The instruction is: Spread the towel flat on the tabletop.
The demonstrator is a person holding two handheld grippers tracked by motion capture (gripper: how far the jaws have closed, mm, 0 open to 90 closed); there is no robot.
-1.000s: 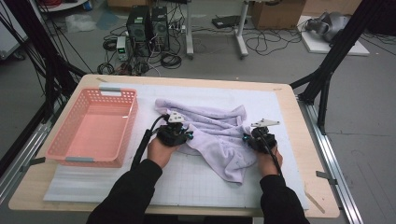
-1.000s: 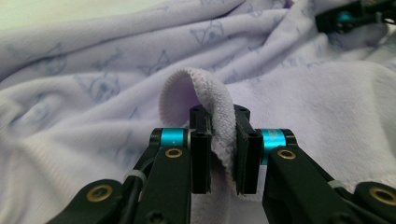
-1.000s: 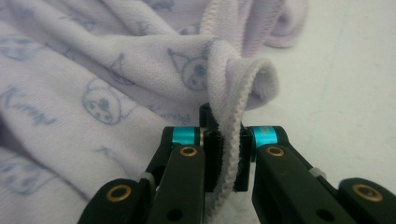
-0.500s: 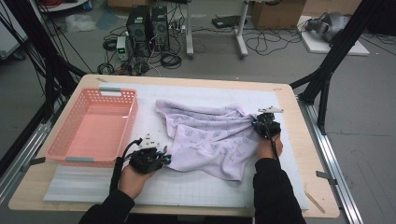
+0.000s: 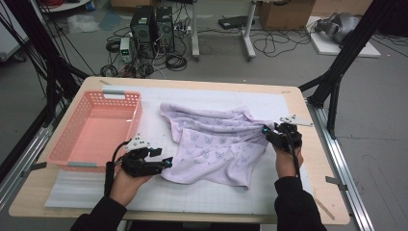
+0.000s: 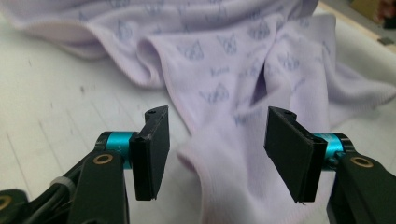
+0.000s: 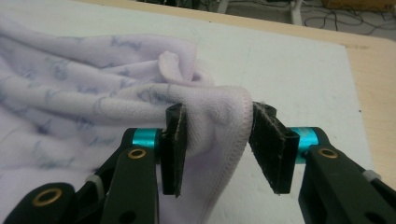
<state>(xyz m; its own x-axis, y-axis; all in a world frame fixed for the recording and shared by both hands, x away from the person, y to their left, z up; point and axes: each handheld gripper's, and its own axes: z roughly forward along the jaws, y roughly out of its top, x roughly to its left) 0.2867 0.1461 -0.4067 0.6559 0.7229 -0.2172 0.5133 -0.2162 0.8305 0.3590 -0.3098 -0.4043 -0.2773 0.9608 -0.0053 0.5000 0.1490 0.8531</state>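
- The table (image 5: pixel 308 202) is the largest thing; a white mat (image 5: pixel 159 192) covers most of its top, and everything else sits on this mat.
- The towel (image 5: pixel 216 144) is light purple with a small printed pattern. It lies spread but wrinkled on the middle of the mat, to the right of the basket and not touching it.
- The basket (image 5: pixel 122 139) is pink plastic and stands at the left side of the towel, near the left edge of the table.
- The left gripper (image 5: pixel 166 162) is at the near left corner of the towel, between the towel and the basket. Its jaws have just been opening; in the left gripper view (image 6: pixel 217 154) they stand wide, the corner of the towel lies between them, and neither pad presses on it, so the corner is released.
- The right gripper (image 5: pixel 265 131) is at the right edge of the towel. Its jaws have just been opening too. In the right gripper view (image 7: pixel 215 149) a fold of the towel (image 7: pixel 93 93) hangs between the pads; the left pad touches the cloth, the right pad stands just beside the hem, so there is no firm grasp.
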